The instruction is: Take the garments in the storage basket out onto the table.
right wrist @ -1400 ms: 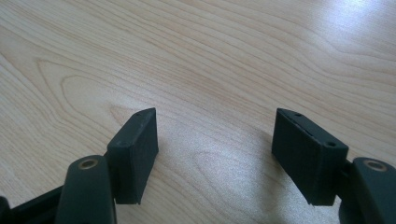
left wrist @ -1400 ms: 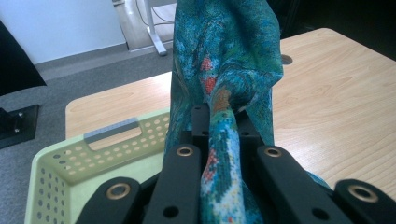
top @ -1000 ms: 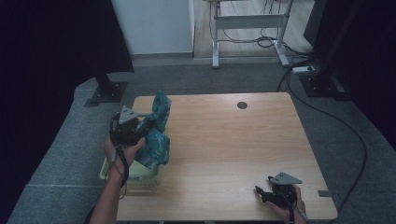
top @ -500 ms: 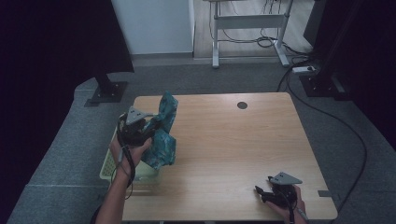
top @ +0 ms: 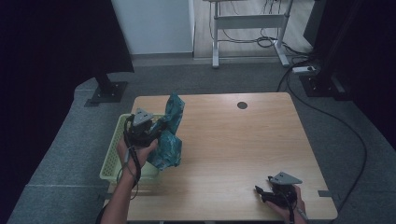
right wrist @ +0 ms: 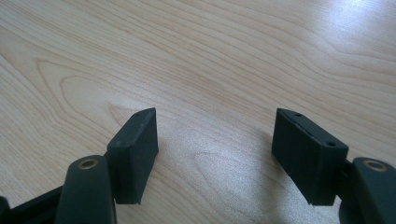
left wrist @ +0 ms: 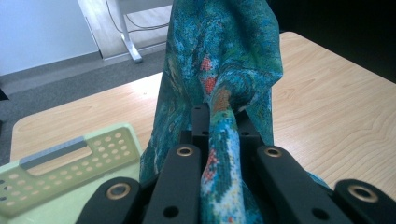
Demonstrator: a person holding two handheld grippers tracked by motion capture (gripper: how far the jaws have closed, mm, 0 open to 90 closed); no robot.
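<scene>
Two grippers at work, one loaded and one idle.

Nearest the person, the right gripper (top: 265, 195) is rested low on the wooden table (top: 243, 149) at its near right corner, and in the right gripper view its jaws are seen spread wide with bare wood grain between them, nothing held. Farther up on the left, the left gripper (top: 154, 129) is clamped on a teal patterned cloth (top: 169, 140), lifted above the table's left edge. From the high view the cloth is seen hanging in two bunches beside a pale green perforated basket (top: 112, 154). Closer detail is given by the left gripper view: a fold of cloth (left wrist: 219, 93) is pinched tight between the jaws, red and orange flecks are made out, and the basket's handle slot (left wrist: 56, 156) is caught at lower left.
</scene>
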